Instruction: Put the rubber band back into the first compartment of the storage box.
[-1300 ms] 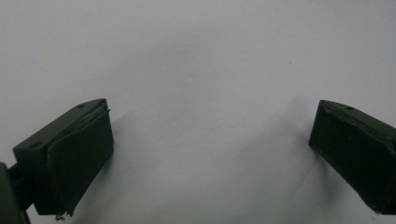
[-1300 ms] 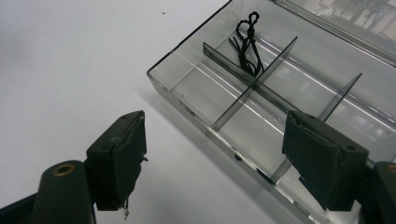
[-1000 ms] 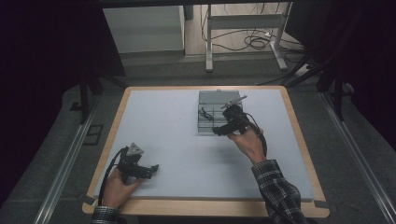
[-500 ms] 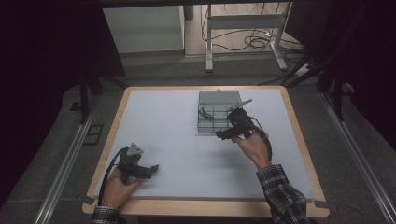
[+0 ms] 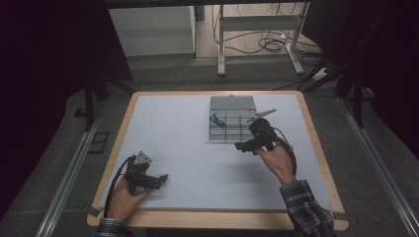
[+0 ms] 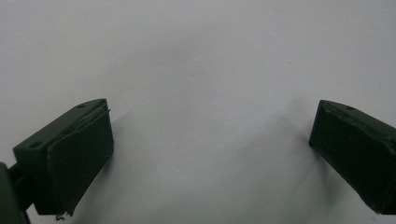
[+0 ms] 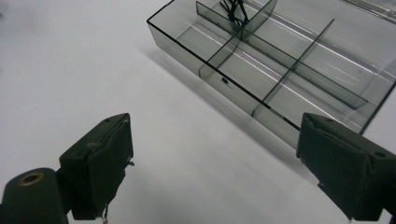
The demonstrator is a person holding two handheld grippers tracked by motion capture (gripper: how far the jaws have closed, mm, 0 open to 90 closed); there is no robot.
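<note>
Clear divided box [image 7: 280, 60] just beyond released right hand-held gripper [image 7: 215, 163] — jaws just widened, nothing between.

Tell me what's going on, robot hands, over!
Right gripper open, empty, jaws just been opening, beside the box. Left gripper open, empty, over bare table. Small black thing sits in one compartment. Nothing in the way.
</note>
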